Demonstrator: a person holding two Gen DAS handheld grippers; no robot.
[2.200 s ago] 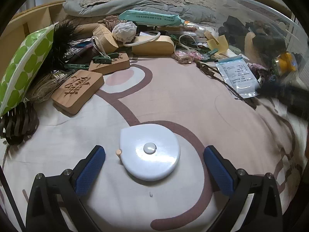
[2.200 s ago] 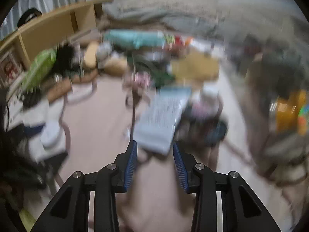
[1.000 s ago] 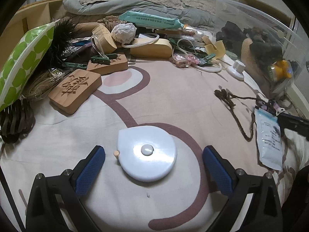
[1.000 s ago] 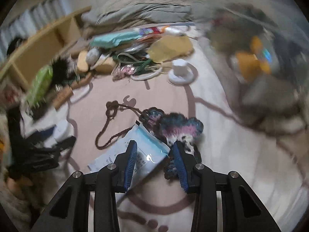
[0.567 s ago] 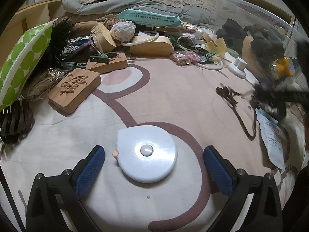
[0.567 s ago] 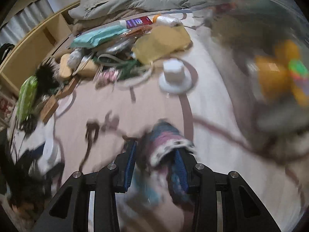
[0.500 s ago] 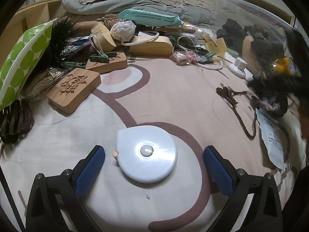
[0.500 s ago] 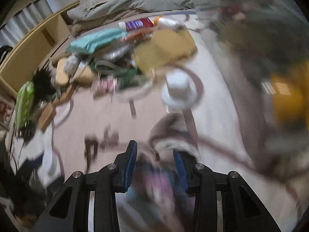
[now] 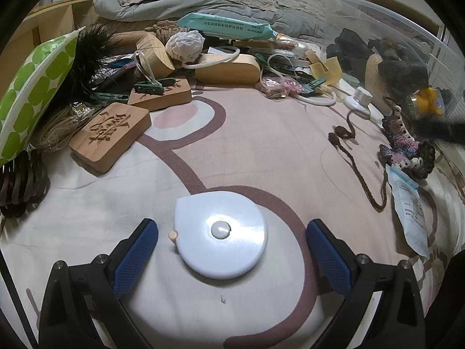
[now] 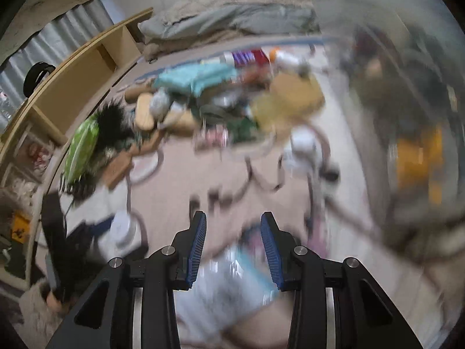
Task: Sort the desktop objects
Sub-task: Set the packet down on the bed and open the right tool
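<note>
A round white tape measure [image 9: 221,232] lies flat on the patterned bed sheet [image 9: 261,145], between the widely spread blue pads of my open left gripper [image 9: 229,226]; neither pad touches it. At the right lie a pink and blue crocheted piece [image 9: 407,151], a brown cord [image 9: 363,171] and a white and blue packet [image 9: 407,212]. My right gripper [image 10: 233,218] shows as a dark blur [image 9: 438,132] beside the crocheted piece. Its jaws stand a narrow gap apart over the packet [image 10: 229,285]. A blue and pink smear fills part of the gap; blur hides whether the pads press on anything.
A clear plastic bin [image 9: 407,29] with dark items and a yellow toy stands at the right. Carved wooden blocks [image 9: 110,133], a green dotted bag [image 9: 32,93], clips, a teal packet [image 9: 226,26] and a white knob [image 9: 359,100] crowd the back. Grey bedding lies behind.
The right gripper swept over the right side and rose, and its view is now smeared. The crocheted piece now lies stretched out above the packet. The left gripper and tape measure stayed put.
</note>
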